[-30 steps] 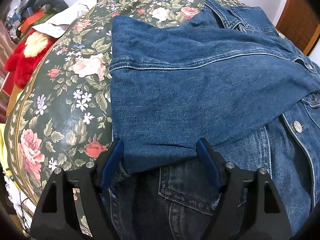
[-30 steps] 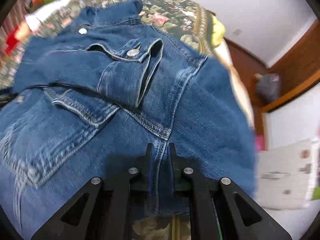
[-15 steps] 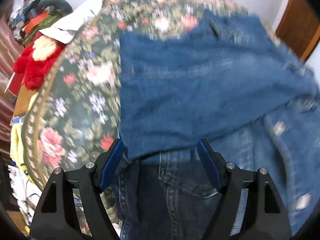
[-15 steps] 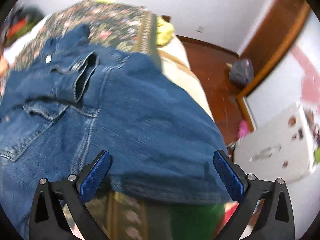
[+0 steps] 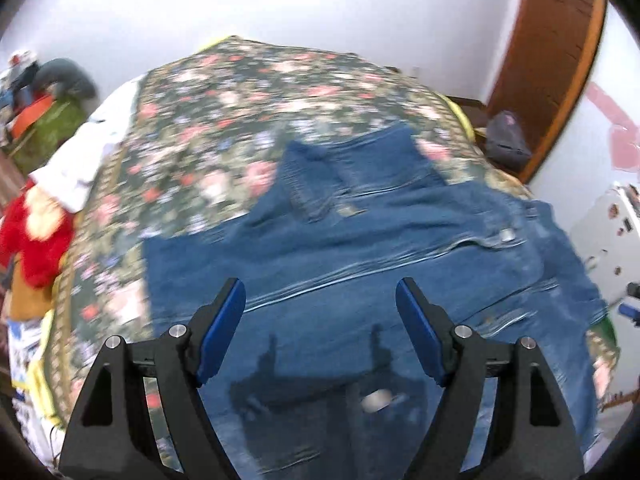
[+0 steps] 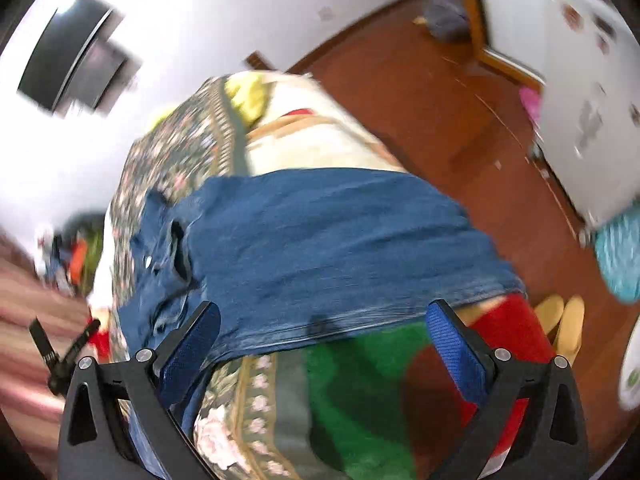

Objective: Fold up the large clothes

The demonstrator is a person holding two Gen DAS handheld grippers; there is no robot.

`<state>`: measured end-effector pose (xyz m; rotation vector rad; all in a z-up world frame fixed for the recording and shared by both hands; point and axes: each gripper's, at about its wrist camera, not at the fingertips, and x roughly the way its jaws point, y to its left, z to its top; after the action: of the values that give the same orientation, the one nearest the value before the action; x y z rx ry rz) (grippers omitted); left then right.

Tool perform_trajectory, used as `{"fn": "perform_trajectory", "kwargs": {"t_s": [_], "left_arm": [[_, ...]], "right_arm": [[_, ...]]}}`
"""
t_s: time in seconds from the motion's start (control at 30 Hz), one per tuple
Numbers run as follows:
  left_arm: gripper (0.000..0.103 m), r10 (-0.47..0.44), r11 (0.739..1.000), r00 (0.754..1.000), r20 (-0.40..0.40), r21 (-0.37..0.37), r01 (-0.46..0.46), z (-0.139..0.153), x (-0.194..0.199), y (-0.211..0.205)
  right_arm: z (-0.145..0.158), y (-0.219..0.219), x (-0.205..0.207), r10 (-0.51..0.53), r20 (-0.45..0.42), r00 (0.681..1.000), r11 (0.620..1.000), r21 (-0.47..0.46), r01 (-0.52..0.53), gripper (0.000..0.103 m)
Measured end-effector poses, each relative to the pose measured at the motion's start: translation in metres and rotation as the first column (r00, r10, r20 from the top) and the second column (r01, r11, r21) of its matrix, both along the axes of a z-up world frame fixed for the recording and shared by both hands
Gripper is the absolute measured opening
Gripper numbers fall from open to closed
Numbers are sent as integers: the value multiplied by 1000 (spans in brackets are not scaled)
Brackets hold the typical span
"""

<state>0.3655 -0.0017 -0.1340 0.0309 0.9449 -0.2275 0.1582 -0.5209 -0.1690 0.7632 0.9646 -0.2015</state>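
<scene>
A bed covered with a dark green floral bedspread (image 5: 208, 128) fills most of both views, and the blue denim jacket (image 5: 360, 264) lies spread flat across its near half, folded over itself, with one metal button (image 5: 507, 235) showing near the bed's right edge. In the right wrist view the denim jacket (image 6: 328, 248) reaches the bed's right edge and hangs a little over it, above a brown wooden floor (image 6: 440, 92). A red plush toy (image 5: 32, 240) sits at the bed's left edge, beside white cloth (image 5: 80, 160). The left gripper (image 5: 320, 328) hovers above the jacket with its blue-padded fingers (image 5: 222, 332) spread wide and nothing between them. The right gripper (image 6: 320, 352) is likewise wide apart and empty, held over the bed's near right corner, just above the jacket's hem. Both views are motion-blurred.
</scene>
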Motion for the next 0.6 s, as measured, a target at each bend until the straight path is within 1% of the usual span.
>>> {"fn": "perform_trajectory", "kwargs": {"t_s": [0.07,0.1,0.13,0.2,0.27,0.37,0.4,0.47,0.5,0.57,0.6], "left_arm": [[77,-34,999,999,-18,-24,33,-4,11,-21],[77,-48,998,998,-30,-31,47,-7,18,-33],[77,-59,998,997,-41,-32,58,-11,23,-42],[77,-90,996,994,-61,-13,90,-22,33,-62],[77,-111,994,989,-93,7,112,-35,42,-80],[77,-121,992,983,-140,24,126,-54,58,-100],[77,-119,992,980,-159,29,125,-61,62,-104],[77,-124,991,972,-197,18,130,-74,67,-112],[77,-131,990,969,-212,16,137,-80,68,-116],[78,-124,990,973,-194,46,136,-85,65,-122],[78,-126,988,975,-183,65,140,-85,63,-125]], "right_arm": [[-14,-12,-5,-22,-23,999,997,69,24,98],[-21,-15,-6,-28,-35,999,995,98,31,94],[-30,-18,-8,-34,-49,998,990,133,40,90],[-42,-21,-9,-43,-52,998,986,158,51,88],[-48,-22,-6,-60,-45,997,987,144,66,86],[-54,-27,4,-94,-42,995,988,115,99,79],[-58,-28,10,-94,-50,994,989,109,100,75],[-62,-29,25,-68,-61,996,994,85,73,71],[-64,-29,33,-65,-63,996,996,64,69,67],[-65,-29,46,-66,-58,996,997,41,68,59],[-63,-28,52,-64,-46,997,997,28,66,50]]}}
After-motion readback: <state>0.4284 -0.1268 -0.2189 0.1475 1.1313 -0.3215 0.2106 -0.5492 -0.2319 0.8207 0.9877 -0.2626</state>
